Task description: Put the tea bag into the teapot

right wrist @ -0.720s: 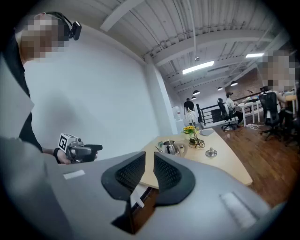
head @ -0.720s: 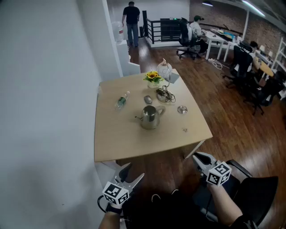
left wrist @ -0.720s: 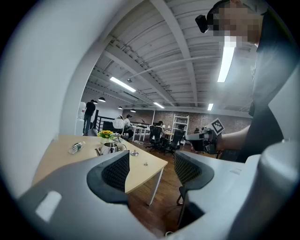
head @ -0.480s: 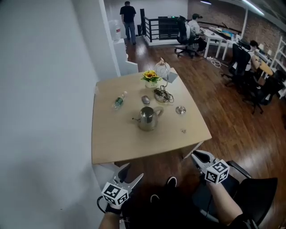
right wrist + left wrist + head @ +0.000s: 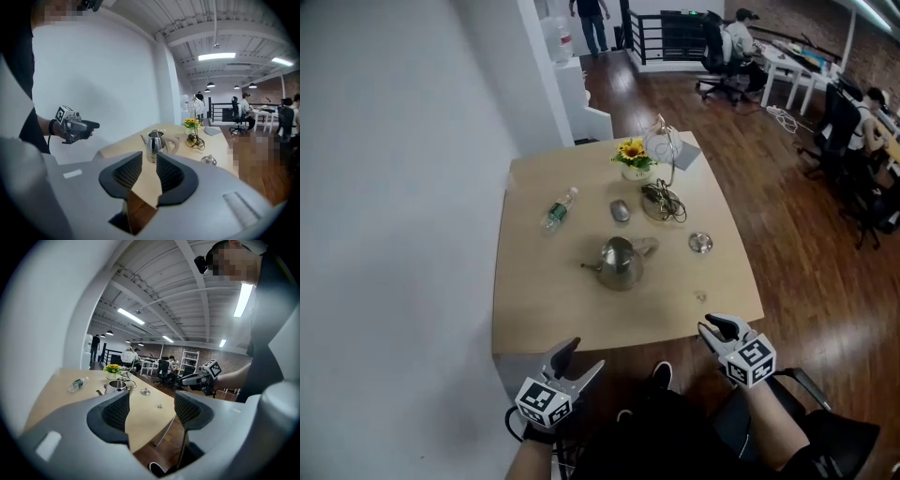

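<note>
At the centre of the head view, a steel teapot (image 5: pixel 621 262) is stood on the pale wooden bench (image 5: pixel 544 300). The tea bag (image 5: pixel 701 296) is seen lower right of it, apart from it. The bottle (image 5: pixel 558 208) label is too small to be read. The left gripper (image 5: pixel 586 354) and right gripper (image 5: pixel 710 325) are held spread and empty, lower in the frame, above dark wood floor (image 5: pixel 787 234).
</note>
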`<state>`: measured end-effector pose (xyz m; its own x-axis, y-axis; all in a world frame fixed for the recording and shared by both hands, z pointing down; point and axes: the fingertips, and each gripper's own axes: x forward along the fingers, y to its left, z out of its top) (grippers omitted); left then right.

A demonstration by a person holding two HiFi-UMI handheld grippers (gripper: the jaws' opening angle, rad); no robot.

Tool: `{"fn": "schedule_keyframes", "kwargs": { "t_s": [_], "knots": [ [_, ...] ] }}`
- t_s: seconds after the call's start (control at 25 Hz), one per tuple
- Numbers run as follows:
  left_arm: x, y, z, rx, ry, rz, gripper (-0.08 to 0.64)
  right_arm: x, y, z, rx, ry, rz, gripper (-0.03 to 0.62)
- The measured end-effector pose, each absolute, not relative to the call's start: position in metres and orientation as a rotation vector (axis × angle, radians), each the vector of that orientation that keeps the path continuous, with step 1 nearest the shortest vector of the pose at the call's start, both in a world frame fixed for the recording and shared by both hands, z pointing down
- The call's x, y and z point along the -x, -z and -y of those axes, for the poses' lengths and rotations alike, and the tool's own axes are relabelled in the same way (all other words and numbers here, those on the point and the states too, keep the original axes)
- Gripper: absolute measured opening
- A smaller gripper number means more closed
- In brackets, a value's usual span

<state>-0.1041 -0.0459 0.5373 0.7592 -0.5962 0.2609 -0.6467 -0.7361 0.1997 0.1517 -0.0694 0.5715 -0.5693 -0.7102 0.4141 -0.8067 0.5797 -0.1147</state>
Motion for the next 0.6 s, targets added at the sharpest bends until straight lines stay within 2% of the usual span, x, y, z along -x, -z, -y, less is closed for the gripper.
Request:
{"fn": "schedule_keyframes", "kwargs": {
  "t_s": [0.36,0.6],
  "knots": [
    [0.07,-0.544,0.119,-2.605,-0.284,1.098,0.295,-0.165,-0.586,0.16,-1.031,-0.414,2.55,0.112],
    [0.069,-0.548,0.149,-2.574,-0.306,1.125,0.295,-0.178,-0.601,0.199,-0.994,-0.408,2.517,0.149]
  ]
}}
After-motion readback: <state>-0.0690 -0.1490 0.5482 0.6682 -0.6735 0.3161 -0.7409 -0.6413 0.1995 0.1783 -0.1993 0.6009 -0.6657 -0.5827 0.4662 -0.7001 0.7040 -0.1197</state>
